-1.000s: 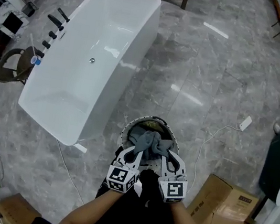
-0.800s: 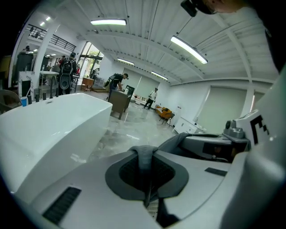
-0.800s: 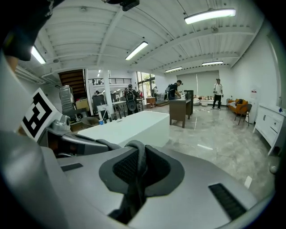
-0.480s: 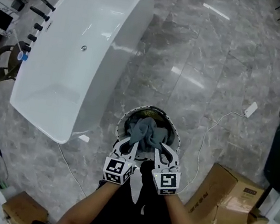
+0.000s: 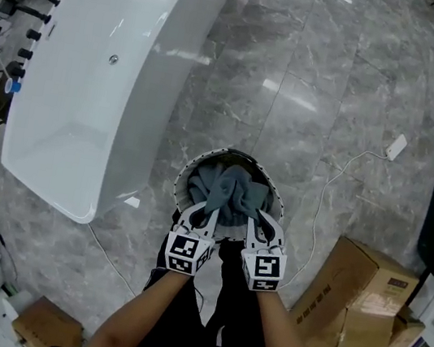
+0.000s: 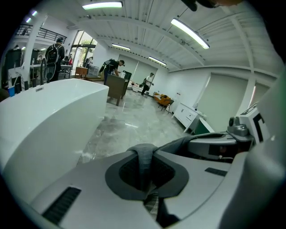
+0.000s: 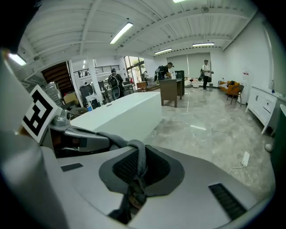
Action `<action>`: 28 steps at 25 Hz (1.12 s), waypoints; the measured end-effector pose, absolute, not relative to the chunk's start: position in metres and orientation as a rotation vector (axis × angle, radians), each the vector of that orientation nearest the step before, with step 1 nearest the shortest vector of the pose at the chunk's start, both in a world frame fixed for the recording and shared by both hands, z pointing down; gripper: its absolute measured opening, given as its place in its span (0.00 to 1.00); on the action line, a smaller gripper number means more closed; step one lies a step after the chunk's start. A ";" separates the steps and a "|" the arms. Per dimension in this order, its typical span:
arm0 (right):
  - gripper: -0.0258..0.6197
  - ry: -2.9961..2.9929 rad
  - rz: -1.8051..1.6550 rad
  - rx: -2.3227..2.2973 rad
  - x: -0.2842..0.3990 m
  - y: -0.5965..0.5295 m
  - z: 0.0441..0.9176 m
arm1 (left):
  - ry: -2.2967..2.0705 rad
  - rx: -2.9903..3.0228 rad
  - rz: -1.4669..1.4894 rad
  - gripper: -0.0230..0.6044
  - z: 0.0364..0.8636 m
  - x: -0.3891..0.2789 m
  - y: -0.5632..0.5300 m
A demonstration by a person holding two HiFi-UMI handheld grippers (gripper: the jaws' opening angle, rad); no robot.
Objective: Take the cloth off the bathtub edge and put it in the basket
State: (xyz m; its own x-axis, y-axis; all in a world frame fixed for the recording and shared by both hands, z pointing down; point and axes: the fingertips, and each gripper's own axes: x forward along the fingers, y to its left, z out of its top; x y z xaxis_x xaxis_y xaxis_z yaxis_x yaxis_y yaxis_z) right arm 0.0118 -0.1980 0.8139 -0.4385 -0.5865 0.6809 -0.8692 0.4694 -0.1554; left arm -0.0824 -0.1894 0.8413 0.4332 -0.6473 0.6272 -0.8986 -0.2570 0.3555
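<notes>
Cloth in left tool, right tool

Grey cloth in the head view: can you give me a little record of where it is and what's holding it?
item: cloth, grey, bunched up
position: over the opening of the basket
held by: left gripper and right gripper, fingers of each shut on the cloth
basket: round, on the floor, apart from the bathtub
bathtub edge: visible rim bare
status: cloth not yet let go
</notes>
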 end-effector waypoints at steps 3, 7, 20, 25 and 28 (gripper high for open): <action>0.10 -2.143 0.694 1.195 0.016 -0.196 0.839 | -1.276 1.989 0.502 0.07 0.868 -0.083 -0.189; 0.10 -2.116 0.722 1.173 0.012 -0.191 0.872 | -1.242 1.998 0.510 0.07 0.895 -0.084 -0.192; 0.10 -2.022 0.894 1.133 0.006 -0.181 0.958 | -1.117 1.959 0.615 0.07 0.983 -0.077 -0.198; 0.10 -1.987 0.953 1.142 0.009 -0.184 0.981 | -1.109 1.946 0.651 0.07 1.003 -0.089 -0.198; 0.10 -1.975 0.977 1.137 0.010 -0.185 0.989 | -1.089 1.939 0.671 0.11 1.012 -0.089 -0.198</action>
State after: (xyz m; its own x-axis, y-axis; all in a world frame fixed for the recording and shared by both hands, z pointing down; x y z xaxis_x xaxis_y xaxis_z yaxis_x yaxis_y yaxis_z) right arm 0.0100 -0.1847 0.9886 -0.4127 -0.4112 0.8127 -0.8954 0.3466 -0.2794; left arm -0.0890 -0.1977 1.0123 0.4895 -0.4477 0.7483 -0.8697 -0.3133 0.3814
